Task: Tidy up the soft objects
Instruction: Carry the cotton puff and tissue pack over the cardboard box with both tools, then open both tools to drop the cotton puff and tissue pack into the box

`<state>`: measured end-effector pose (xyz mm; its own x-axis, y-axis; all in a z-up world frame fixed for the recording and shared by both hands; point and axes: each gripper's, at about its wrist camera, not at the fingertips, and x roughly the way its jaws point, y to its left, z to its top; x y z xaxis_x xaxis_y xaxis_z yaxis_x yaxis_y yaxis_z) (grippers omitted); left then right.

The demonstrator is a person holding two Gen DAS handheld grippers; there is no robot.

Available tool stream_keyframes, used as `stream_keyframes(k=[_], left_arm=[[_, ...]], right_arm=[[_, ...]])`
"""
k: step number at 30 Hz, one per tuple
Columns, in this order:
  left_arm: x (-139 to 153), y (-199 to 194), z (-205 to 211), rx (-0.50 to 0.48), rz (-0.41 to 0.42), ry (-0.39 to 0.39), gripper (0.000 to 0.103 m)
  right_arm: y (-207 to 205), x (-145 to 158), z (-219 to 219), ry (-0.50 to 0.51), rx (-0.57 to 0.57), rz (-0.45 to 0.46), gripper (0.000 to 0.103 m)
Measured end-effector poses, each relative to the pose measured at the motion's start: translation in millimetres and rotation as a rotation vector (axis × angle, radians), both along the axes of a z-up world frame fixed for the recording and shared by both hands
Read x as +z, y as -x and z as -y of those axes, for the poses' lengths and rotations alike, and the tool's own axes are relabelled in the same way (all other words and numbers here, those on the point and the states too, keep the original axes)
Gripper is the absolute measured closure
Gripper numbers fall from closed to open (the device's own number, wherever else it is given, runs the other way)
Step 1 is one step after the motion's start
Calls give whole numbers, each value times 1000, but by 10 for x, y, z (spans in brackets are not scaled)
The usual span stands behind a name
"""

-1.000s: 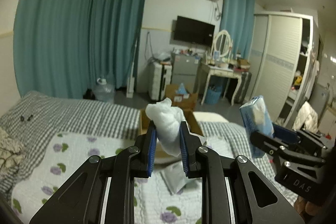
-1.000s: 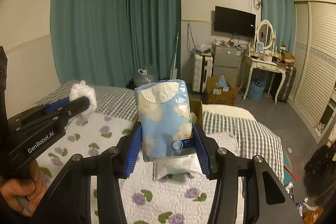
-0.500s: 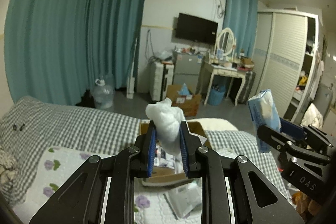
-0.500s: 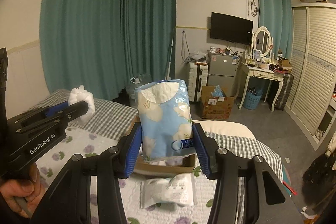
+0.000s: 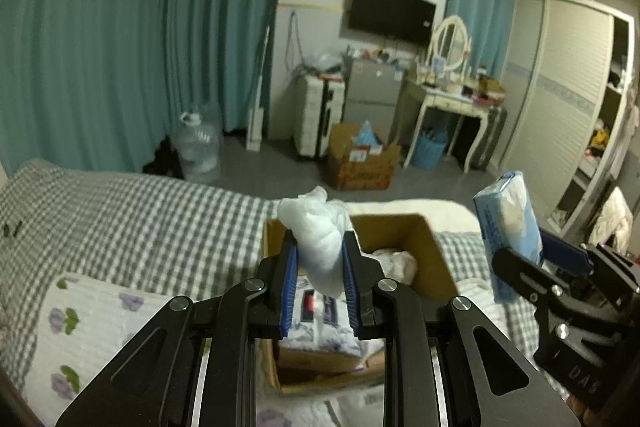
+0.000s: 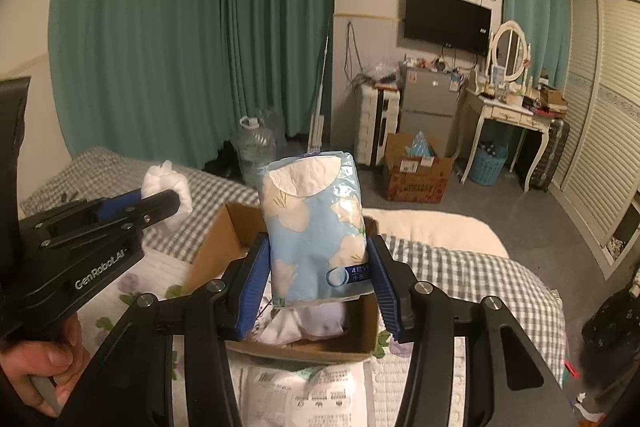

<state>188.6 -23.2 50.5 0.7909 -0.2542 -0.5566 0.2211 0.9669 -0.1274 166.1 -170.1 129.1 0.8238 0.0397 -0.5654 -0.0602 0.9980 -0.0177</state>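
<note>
My left gripper (image 5: 319,281) is shut on a white crumpled soft wad (image 5: 318,235) and holds it above the open cardboard box (image 5: 428,247) on the bed. My right gripper (image 6: 320,291) is shut on a blue floral tissue pack (image 6: 316,227), also held over the box (image 6: 216,247). The tissue pack shows at the right of the left wrist view (image 5: 510,223). The wad shows at the left of the right wrist view (image 6: 166,183). Soft packs lie inside the box (image 6: 316,323).
The bed has a checked sheet (image 5: 120,219) and a flowered quilt (image 5: 92,327). A white plastic packet (image 6: 308,395) lies on the quilt before the box. A water jug (image 5: 200,147), another carton (image 5: 360,163), a dressing table (image 5: 452,107) and a wardrobe (image 5: 560,99) stand beyond the bed.
Both grippers have moved forward and tipped down over the box, each keeping its load. The box now fills the lower middle of both views.
</note>
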Motion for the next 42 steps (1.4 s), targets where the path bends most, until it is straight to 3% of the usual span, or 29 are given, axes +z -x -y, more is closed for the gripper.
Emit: stream_keyframes(k=[13, 21, 23, 25, 28, 31, 39, 42], left_arm=[[-669, -614, 302, -28, -142, -75, 83], [-996, -719, 389, -28, -228, -124, 82], [-1008, -712, 382, -17, -236, -131, 76], [-974, -700, 379, -12, -234, -127, 73], [-884, -691, 355, 5, -221, -122, 51], [-728, -645, 306, 10, -199, -95, 41], [-140, -327, 192, 21, -103, -81, 37], [92, -171, 149, 33, -59, -74, 23]], right_arm=[[-913, -1009, 123, 21, 8, -183, 54], [-1048, -1404, 252, 11, -2, -278, 53], [-1044, -1445, 246, 17, 1, -287, 50], [-1013, -1432, 248, 27, 3, -281, 50], [-945, -1343, 230, 43, 7, -257, 48], [-830, -1186, 229, 45, -4, -228, 42], [-460, -600, 319, -1, -32, -132, 38], [-268, -354, 322, -10, -38, -89, 33]])
